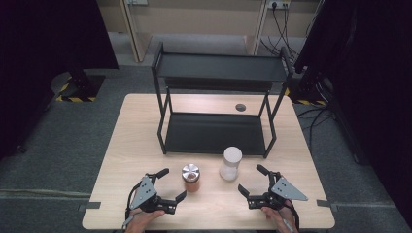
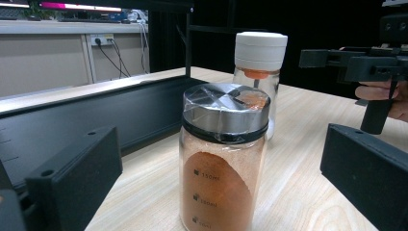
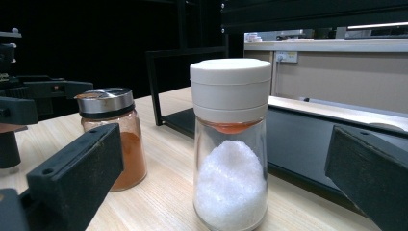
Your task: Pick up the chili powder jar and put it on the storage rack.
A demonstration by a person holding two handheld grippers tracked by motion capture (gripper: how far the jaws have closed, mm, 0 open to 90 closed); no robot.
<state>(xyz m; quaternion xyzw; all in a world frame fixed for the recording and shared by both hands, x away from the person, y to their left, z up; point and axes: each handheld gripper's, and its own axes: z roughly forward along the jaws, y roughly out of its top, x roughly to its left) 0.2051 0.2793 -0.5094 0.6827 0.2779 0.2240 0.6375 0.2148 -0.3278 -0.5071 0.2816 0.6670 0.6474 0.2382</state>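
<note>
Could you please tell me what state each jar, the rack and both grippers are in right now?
Orange-powder jar: upright, metal lid on, partly filled.
White-crystal jar: upright, white cap on, under half full.
Black rack: standing, both shelves bare.
Left gripper: open, holding nothing.
Right gripper: open, holding nothing.

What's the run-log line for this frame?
left tool: open, facing orange spice jar | right tool: open, facing white-capped jar | both jars upright on table, before black rack
</note>
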